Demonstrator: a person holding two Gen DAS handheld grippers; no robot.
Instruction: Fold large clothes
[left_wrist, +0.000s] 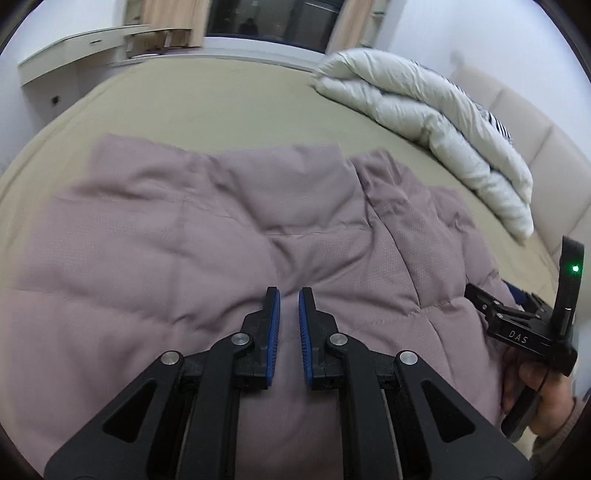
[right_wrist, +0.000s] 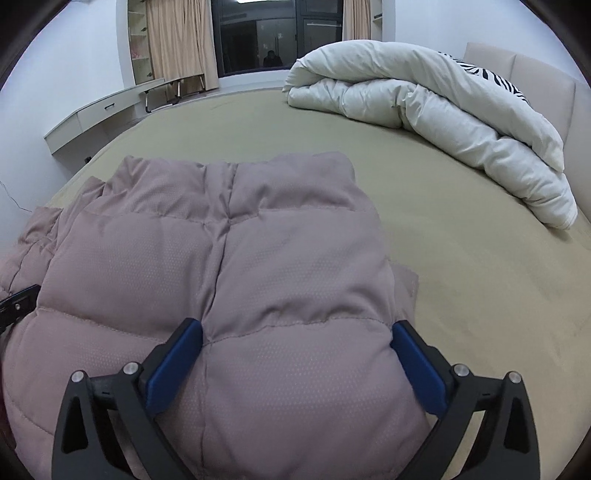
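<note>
Lying on the olive-green bed sheet (right_wrist: 461, 266), the mauve puffer jacket (right_wrist: 258, 266) takes the near half of the bed, with its quilted panels partly folded over each other. The left gripper (left_wrist: 289, 301) hangs just above the jacket with its blue pads (left_wrist: 274, 314) drawn almost together – only a narrow slit stays between them, and no cloth is pinched there. The right gripper (right_wrist: 295, 332) is spread wide, and a thick fold of the jacket bulges up between its two blue pads (right_wrist: 177, 354); whether the pads really press on the fabric I cannot tell, they seem only to stand at both sides of it. In the left wrist view the right gripper (left_wrist: 480, 295) shows at the right edge of the jacket – a hand (left_wrist: 543, 398) holds its handle. A white folded duvet (right_wrist: 443, 122) lies at the far right of the bed, well apart from the jacket, beside the beige headboard (right_wrist: 535, 77).
</note>
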